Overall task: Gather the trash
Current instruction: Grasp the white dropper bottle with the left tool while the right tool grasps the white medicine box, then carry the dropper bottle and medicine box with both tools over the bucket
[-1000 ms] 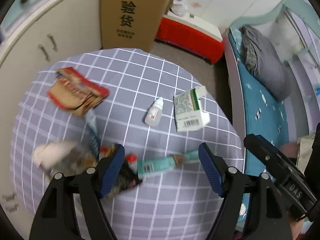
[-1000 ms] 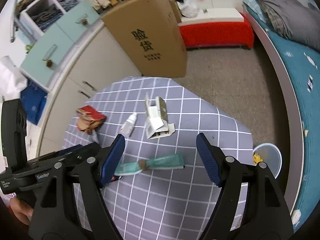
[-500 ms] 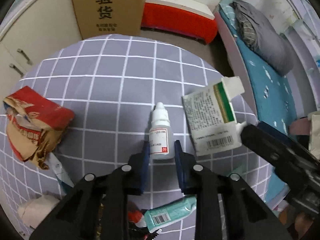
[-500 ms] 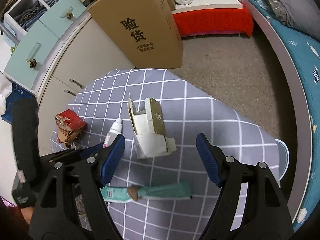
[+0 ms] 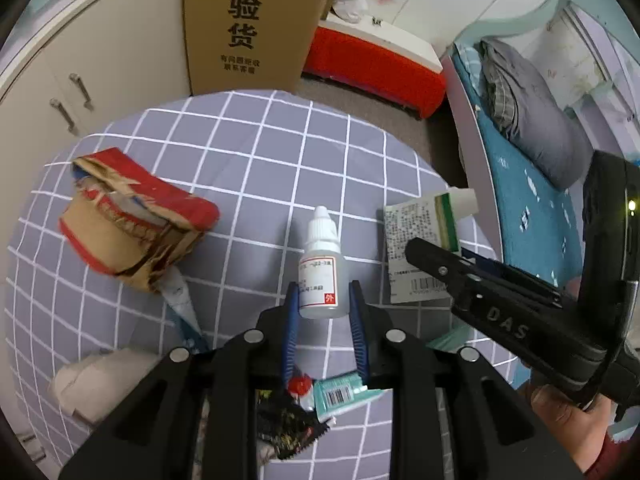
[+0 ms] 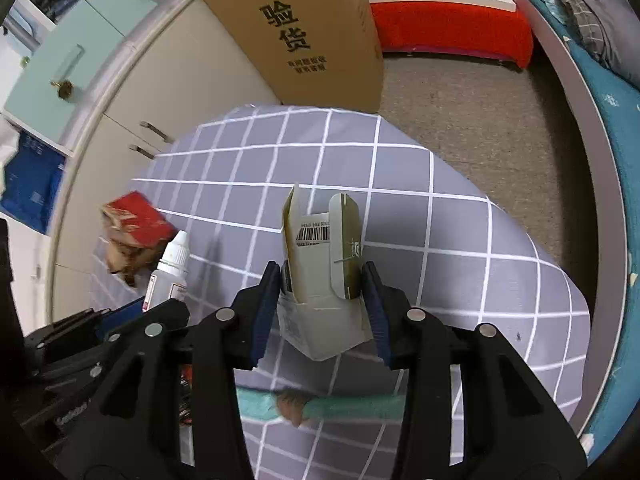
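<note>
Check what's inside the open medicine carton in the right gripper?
Unknown. The medicine carton has its top flaps open, but they and the right gripper hide the interior. Only a barcode on an inner flap shows.

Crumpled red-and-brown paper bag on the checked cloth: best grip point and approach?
Take the crumpled red-and-brown paper bag across its red folded upper flap, coming from above. It lies flattened with a torn open mouth, so that raised ridge offers the only firm fold. Both hand-held grippers look occupied: left around the small white dropper bottle, right around the opened carton.
</note>
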`<action>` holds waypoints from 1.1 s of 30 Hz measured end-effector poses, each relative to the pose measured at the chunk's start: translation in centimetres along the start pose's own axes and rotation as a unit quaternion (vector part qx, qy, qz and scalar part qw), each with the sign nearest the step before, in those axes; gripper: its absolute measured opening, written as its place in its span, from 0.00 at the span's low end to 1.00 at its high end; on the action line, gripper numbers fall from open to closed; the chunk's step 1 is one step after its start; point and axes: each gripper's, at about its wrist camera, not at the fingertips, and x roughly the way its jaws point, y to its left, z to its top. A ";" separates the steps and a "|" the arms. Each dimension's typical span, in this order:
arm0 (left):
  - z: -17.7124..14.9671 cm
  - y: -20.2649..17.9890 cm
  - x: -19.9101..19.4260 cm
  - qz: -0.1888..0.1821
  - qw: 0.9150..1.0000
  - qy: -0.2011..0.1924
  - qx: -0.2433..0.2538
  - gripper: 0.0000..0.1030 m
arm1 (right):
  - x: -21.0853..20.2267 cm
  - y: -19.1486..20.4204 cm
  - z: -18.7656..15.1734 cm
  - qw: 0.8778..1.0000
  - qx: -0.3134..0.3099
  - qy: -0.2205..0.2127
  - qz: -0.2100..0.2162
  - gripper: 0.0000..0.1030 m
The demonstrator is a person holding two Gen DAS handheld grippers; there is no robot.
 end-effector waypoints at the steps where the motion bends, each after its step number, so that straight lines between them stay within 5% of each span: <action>1: -0.1 0.0 -0.4 -0.002 1.000 -0.002 -0.004 0.23 | -0.6 0.0 -0.1 1.000 0.002 -0.001 0.008 0.40; 6: -0.8 -2.0 -3.4 -0.007 1.000 -0.022 -0.008 0.23 | -5.1 -0.7 -0.9 0.999 0.007 -0.021 0.029 0.40; 13: -2.9 -10.4 -7.6 -0.033 0.998 -0.058 0.015 0.23 | -14.0 -4.8 -3.3 0.996 0.015 -0.065 0.051 0.40; 22: -9.0 -25.3 -9.8 -0.060 0.992 -0.075 0.080 0.23 | -26.7 -15.5 -8.9 0.990 0.038 -0.131 0.039 0.40; 33: -13.2 -39.0 -8.7 -0.078 0.982 -0.072 0.159 0.23 | -33.9 -26.7 -14.7 0.981 0.098 -0.168 0.006 0.40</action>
